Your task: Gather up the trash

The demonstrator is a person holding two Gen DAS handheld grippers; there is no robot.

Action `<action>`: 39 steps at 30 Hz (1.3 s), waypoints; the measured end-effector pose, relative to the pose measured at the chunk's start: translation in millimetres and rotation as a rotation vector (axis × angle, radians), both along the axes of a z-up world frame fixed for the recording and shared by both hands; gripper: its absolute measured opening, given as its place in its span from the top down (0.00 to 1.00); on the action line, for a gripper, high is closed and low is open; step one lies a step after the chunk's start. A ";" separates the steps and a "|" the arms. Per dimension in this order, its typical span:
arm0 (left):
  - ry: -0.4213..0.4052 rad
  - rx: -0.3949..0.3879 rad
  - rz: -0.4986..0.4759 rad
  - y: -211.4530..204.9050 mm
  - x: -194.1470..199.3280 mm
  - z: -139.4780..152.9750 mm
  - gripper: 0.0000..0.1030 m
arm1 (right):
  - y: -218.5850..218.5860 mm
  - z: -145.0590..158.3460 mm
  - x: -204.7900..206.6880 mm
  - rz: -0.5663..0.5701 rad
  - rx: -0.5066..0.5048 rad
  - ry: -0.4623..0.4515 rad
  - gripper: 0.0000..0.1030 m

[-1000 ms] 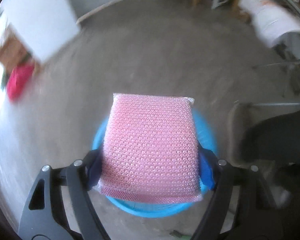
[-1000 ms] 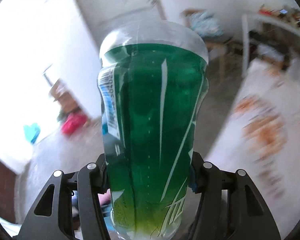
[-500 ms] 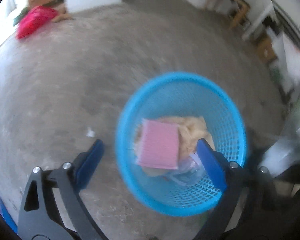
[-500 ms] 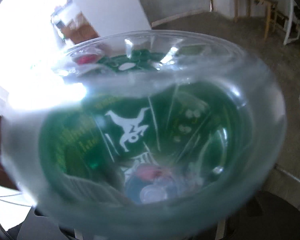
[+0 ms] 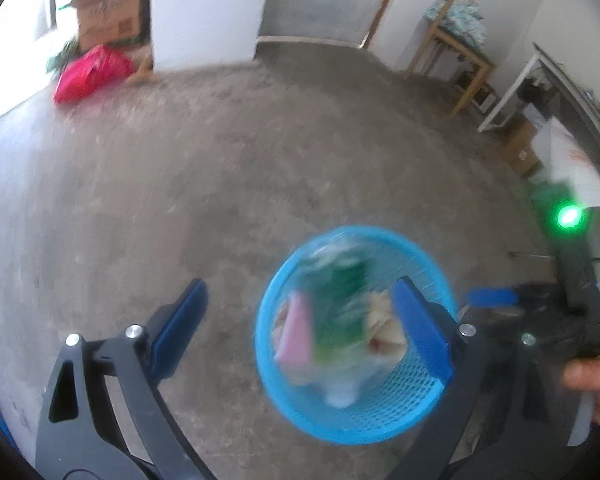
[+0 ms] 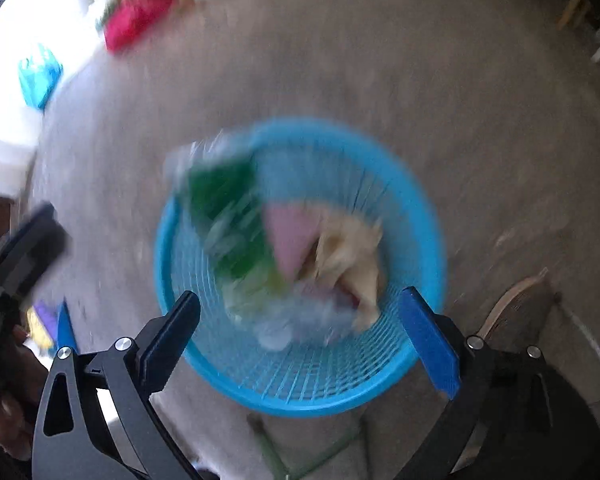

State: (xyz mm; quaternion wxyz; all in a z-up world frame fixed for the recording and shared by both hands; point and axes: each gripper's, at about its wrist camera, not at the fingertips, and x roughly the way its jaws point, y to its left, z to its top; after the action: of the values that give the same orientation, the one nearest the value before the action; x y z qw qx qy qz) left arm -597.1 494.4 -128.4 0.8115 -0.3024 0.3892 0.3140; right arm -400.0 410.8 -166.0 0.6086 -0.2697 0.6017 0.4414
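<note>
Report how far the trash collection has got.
Done: the pink sponge and crumpled tan paper lie in the blue basket. In hand: nothing; the right gripper is opening, and the green bottle is blurred at the rim. The left gripper is open, empty. Left: no other trash is clearly visible nearby.

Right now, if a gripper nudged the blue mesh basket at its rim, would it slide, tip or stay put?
The blue mesh basket probably slides or tips easily: its walls are thin open plastic mesh, so it looks light. Its load seems light too: a green plastic cup, a pink sponge and crumpled paper. It stands on rough concrete floor, so a rim-high push favours tipping.
</note>
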 end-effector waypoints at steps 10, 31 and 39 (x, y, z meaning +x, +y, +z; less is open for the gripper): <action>0.041 0.179 -0.069 -59.7 40.5 56.1 0.12 | -71.9 128.9 29.3 -0.235 0.254 -0.354 0.06; 0.286 0.025 0.033 -94.9 29.1 3.5 0.11 | -108.3 101.9 -36.0 -0.212 0.213 -0.368 0.06; 0.318 0.003 0.070 -94.4 26.5 -3.6 0.11 | -108.9 96.2 -38.8 -0.209 0.203 -0.356 0.06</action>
State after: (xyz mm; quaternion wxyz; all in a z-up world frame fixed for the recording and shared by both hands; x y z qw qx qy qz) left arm -570.5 400.0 -132.0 0.7288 -0.2608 0.5014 0.3865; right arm -438.8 301.9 -69.9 0.7718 -0.2167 0.4619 0.3795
